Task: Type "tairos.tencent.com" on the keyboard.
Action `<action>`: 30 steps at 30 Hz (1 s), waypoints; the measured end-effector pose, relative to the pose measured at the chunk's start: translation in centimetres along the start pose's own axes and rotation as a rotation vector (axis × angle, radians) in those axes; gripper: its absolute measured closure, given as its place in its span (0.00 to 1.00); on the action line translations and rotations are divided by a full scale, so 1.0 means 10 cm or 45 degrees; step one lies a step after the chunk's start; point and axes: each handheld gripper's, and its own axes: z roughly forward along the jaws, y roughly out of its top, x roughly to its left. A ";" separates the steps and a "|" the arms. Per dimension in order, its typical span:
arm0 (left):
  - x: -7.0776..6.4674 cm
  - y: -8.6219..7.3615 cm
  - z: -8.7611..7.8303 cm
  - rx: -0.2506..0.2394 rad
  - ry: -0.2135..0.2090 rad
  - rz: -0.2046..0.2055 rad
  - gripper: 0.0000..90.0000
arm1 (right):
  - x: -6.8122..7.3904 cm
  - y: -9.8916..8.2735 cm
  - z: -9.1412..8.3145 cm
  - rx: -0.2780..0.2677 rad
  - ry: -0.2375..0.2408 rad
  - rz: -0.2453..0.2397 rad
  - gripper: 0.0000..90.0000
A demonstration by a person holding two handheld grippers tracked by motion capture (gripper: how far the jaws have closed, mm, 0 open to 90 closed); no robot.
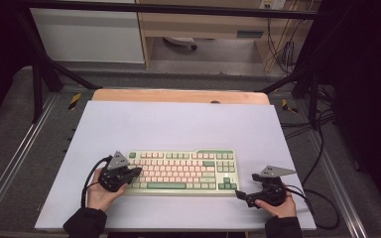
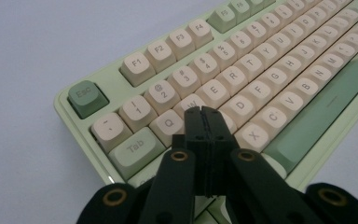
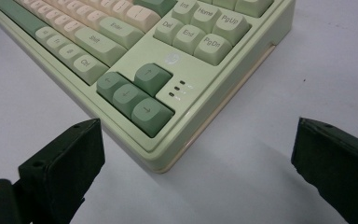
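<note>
Two grippers flank the keyboard [image 1: 182, 171] at bench [image 1: 178, 124] front-centre, high view: left gripper [image 1: 135, 171] over its 9 o'clock end, right gripper [image 1: 240, 195] off the 4 o'clock corner. Left gripper view: fingers [image 2: 200, 122] clenched, empty, tips over W/S keys. Right gripper view: fingers [image 3: 70, 154] released, kbd corner at 12 o'clock.

Left gripper [image 1: 138, 171] fingers [image 2: 196, 126] pressed together, angled down. Right gripper [image 1: 239, 194] fingers [image 3: 65, 163] spread wide, held low.

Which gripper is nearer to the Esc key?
Left. The left gripper, shut, sits over the keyboard's left-hand letter keys near the Esc key; the right gripper, open, is off the opposite near corner.
</note>
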 end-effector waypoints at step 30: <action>-0.03 -0.03 -0.04 -0.025 -0.005 0.012 1.00 | 0.04 0.03 -0.03 -0.004 0.011 0.002 0.02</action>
